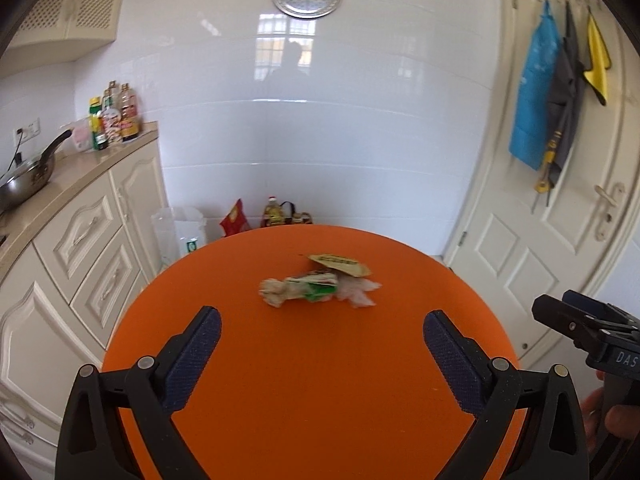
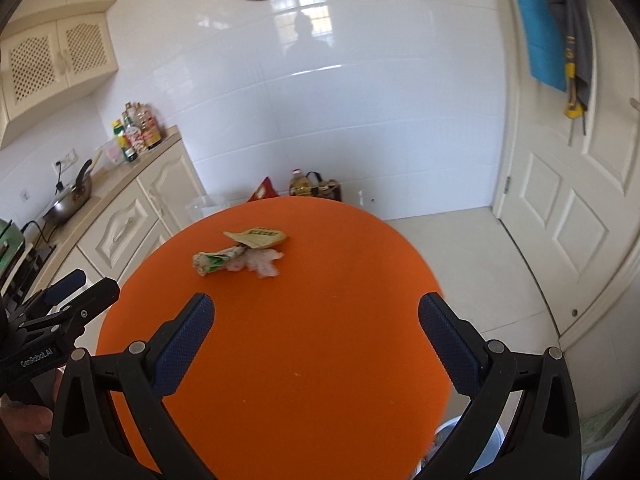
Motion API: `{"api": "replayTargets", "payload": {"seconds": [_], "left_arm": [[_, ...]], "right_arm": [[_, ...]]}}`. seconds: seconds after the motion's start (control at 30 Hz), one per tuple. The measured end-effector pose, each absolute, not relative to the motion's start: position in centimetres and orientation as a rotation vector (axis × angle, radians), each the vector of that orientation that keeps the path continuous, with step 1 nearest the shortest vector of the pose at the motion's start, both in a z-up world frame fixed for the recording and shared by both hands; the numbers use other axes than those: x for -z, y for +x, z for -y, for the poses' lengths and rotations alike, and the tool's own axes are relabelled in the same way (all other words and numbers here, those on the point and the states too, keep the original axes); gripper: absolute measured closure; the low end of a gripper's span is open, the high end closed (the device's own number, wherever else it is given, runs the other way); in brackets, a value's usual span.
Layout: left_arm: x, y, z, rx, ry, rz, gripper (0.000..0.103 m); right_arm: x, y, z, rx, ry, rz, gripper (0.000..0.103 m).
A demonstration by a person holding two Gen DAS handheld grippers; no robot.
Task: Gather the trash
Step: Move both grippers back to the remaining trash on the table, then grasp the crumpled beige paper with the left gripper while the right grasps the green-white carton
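Far left, the counter (image 1: 60, 184) carries a pan (image 1: 24, 184) and a cluster of bottles (image 1: 116, 118). They sit back against the wall, well away from my work, and I judge them none of my business.

Moving in, my left claw (image 1: 320, 344) hangs over the near part of the orange round table (image 1: 320, 400). Its blue pads (image 1: 192, 360) are spread as wide as they go, with nothing between them. I hold it tilted down toward the tabletop, likely so the trash stays in sight between the fingers.

Centre now: the trash (image 1: 320, 284) lies in one small heap toward the far half of the table, well apart from both claws. I make out a crumpled wrapper (image 1: 276, 292) on the left, a flat tan packet (image 1: 340, 264) lying partly over the heap, and a pale torn tissue (image 1: 360, 296) on the right. They touch, so one wide pinch might take more than one piece, though the tissue looks flimsy.

Right of that, my right claw (image 2: 316, 340) is spread wide and empty too, aimed down at the same table. Both stand open because nothing is collected yet.

Beyond the table's right edge is the door (image 1: 560, 240), with cloths hanging on its hooks (image 1: 536, 92). Low at the table's right side, the right view catches a pale bucket-like rim (image 2: 444, 436); whether it is the bin I cannot tell.
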State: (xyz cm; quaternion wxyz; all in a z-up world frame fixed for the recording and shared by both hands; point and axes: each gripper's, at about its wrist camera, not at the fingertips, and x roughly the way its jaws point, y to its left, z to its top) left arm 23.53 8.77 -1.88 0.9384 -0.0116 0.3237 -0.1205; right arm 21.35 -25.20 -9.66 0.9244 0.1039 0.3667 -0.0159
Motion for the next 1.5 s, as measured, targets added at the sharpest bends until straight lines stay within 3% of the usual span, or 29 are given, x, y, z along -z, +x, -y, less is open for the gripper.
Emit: {"api": "replayTargets", "payload": {"seconds": [0.37, 0.77, 1.03, 1.1, 1.17, 1.27, 1.5], "left_arm": [[4.6, 32.3, -7.2, 0.162, -0.018, -0.731, 0.003], [13.0, 48.2, -5.0, 0.220, 0.093, -0.866, 0.004], [15.8, 55.1, -3.3, 0.313, 0.131, -0.860, 0.006], [16.2, 56.4, -3.3, 0.364, 0.100, -0.877, 0.019], [16.6, 57.7, -3.4, 0.401, 0.069, -0.896, 0.050], [17.2, 59.2, -3.2, 0.429, 0.056, -0.913, 0.072], [17.5, 61.2, -5.6, 0.355, 0.019, -0.915, 0.074]], "right_arm": [[12.8, 28.6, 21.1, -0.097, 0.234, -0.837, 0.000], [18.0, 36.6, 16.3, -0.158, 0.236, -0.954, 0.000], [19.5, 38.1, 16.6, -0.112, 0.253, -0.987, 0.000], [19.7, 38.3, 16.3, -0.112, 0.251, -0.992, 0.000], [19.8, 38.6, 16.0, -0.117, 0.254, -0.996, 0.000], [20.0, 38.9, 15.5, -0.130, 0.269, -0.994, 0.000], [20.4, 39.8, 14.4, -0.154, 0.271, -0.994, 0.001]]}}
